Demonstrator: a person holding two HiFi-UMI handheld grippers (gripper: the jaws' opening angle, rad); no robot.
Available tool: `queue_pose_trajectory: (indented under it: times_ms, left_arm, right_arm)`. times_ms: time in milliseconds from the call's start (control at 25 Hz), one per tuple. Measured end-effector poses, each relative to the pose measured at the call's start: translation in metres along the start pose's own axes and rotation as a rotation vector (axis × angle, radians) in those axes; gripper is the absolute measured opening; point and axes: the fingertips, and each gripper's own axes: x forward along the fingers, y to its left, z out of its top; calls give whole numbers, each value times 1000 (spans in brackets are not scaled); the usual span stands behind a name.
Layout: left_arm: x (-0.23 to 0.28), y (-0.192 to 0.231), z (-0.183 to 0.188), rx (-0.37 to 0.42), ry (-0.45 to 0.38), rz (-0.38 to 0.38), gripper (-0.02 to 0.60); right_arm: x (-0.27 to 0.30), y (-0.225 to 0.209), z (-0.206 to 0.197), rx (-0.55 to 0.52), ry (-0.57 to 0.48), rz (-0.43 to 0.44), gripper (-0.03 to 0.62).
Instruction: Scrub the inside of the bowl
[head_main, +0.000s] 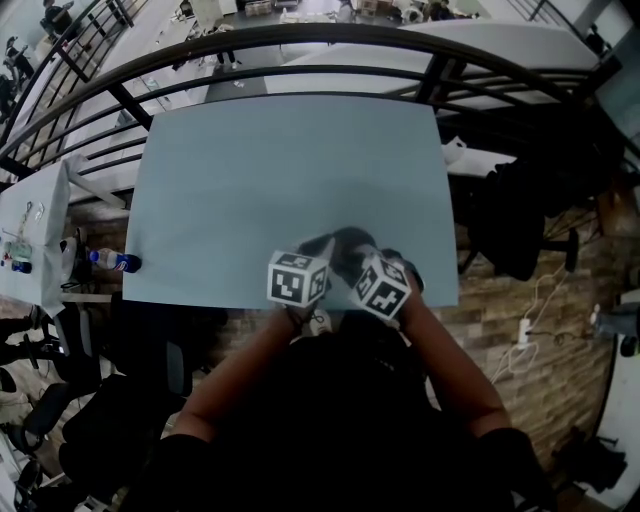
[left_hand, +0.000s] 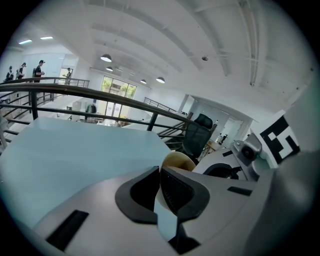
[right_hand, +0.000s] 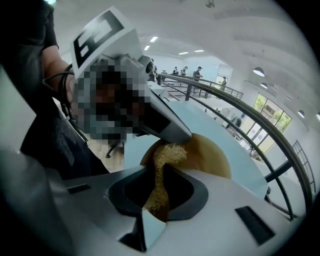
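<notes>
Right gripper (right_hand: 159, 195) pinches a straw-coloured scrub pad (right_hand: 167, 155) and reaches it into the brown bowl (right_hand: 210, 152) at the near edge of the table (head_main: 280, 180). Left gripper (left_hand: 160, 182) is clamped on the rim (left_hand: 176, 159), apparently steadying the bowl against the scrubbing.

Head view steeply down on table (head_main: 290, 180); gripper views close along jaws — sharing bowl (right_hand: 212, 152).
</notes>
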Motion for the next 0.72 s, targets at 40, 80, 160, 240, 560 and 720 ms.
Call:
queue_pose_trajectory:
  times_ms: [40, 80, 160, 240, 560, 720]
  left_arm:
    - [0, 1, 0, 1, 2, 0, 11]
    - [0, 1, 0, 2, 3, 0, 11]
    - [-1, 1, -2, -3, 7, -1, 11]
    - [0, 2, -5, -11, 11, 2, 9]
    - [-1, 5, -10, -16, 18, 17, 9]
    - [-1, 3, -19, -23, 33, 15, 9]
  right_arm:
    - [-1, 2, 0, -3, -3, 8, 63]
    - [-2, 4, 0, 0, -7, 15, 63]
    - [-5, 5, -2, 11, -10, 33, 63]
    - [-9, 7, -4, 16, -7, 45, 63]
    - [-28, -2, -17, 50, 41, 16, 63]
    - [-31, -22, -24, 108, 63, -79, 63]
